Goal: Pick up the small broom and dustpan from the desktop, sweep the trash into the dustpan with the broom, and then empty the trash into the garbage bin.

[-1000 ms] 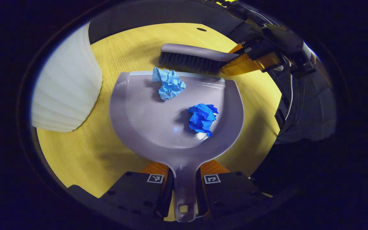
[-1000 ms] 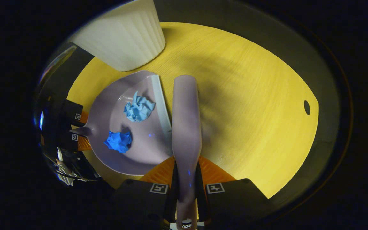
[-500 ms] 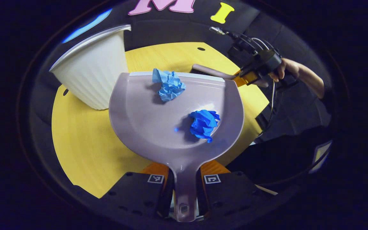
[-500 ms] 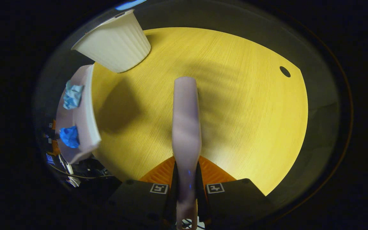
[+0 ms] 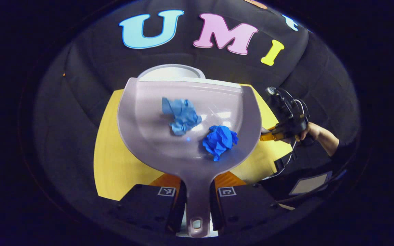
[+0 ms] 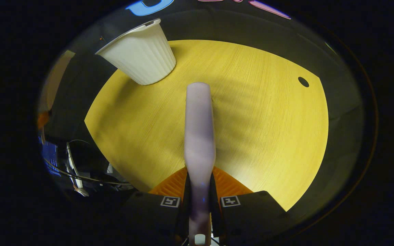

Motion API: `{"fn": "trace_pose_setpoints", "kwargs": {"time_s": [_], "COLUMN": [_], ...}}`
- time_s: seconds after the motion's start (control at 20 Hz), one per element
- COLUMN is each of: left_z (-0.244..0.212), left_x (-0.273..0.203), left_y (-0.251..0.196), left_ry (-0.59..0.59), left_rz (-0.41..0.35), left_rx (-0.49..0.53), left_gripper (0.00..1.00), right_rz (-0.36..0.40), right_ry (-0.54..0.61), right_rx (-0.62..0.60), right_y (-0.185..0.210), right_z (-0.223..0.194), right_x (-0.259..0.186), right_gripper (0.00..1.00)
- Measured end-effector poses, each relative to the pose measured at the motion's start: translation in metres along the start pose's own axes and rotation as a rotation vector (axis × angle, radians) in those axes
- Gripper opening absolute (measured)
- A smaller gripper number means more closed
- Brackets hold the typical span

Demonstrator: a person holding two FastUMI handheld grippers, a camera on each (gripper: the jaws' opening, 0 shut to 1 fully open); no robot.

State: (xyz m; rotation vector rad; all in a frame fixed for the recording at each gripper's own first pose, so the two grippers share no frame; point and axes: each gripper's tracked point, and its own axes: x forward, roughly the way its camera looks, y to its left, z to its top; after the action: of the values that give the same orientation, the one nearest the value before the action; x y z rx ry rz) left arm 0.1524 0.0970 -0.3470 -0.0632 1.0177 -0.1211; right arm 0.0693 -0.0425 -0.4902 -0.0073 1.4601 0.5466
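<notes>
My left gripper [image 5: 197, 186] is shut on the handle of the grey dustpan [image 5: 149, 136], which is lifted off the yellow table [image 5: 115, 160]. A pale blue paper ball [image 5: 183, 116] and a darker blue paper ball [image 5: 219, 140] lie in the pan. Just beyond the pan's front edge shows the rim of the white garbage bin [image 5: 169, 71]. My right gripper [image 6: 199, 184] is shut on the grey broom [image 6: 199, 130], held over the table [image 6: 262, 130]. That gripper [image 5: 275, 135] also appears at the right of the left gripper view, with a hand [image 5: 315, 131] holding it. The white ribbed bin [image 6: 140, 56] stands at the table's far left.
A small dark hole [image 6: 303, 82] marks the table's far right corner. Cables and dark gear [image 6: 77, 164] hang past the table's left edge in the right gripper view.
The dustpan has risen off the table and swung towards the bin, with both paper balls still in it. The broom has drawn back from the pan and stays over the table.
</notes>
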Motion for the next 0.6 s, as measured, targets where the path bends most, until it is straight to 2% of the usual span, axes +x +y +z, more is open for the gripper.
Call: {"fn": "trace_pose_setpoints", "kwargs": {"time_s": [0.1, 0.2, 0.3, 0.45, 0.6], "left_z": [0.028, 0.06, 0.095, 0.151, 0.177], "left_x": [0.007, 0.016, 0.03, 0.061, 0.077], "left_y": [0.029, 0.047, 0.062, 0.087, 0.101], "left_ry": [0.006, 0.028, 0.064, 0.137, 0.226], "left_rz": [0.089, 0.146, 0.2, 0.296, 0.378], "left_rx": [0.027, 0.081, 0.181, 0.325, 0.469], "left_gripper": [0.29, 0.29, 0.29, 0.29, 0.29], "right_rz": [0.007, 0.009, 0.012, 0.081, 0.093], "right_ry": [-0.023, -0.036, -0.044, -0.024, -0.008], "right_rx": [0.01, 0.011, 0.017, 0.051, 0.04], "right_y": [0.001, 0.0, 0.0, 0.005, -0.001], "right_z": [0.003, 0.003, 0.003, 0.003, 0.002], "right_x": [-0.002, -0.001, -0.001, -0.002, 0.001], "right_gripper": [0.29, 0.29, 0.29, 0.29, 0.29]}}
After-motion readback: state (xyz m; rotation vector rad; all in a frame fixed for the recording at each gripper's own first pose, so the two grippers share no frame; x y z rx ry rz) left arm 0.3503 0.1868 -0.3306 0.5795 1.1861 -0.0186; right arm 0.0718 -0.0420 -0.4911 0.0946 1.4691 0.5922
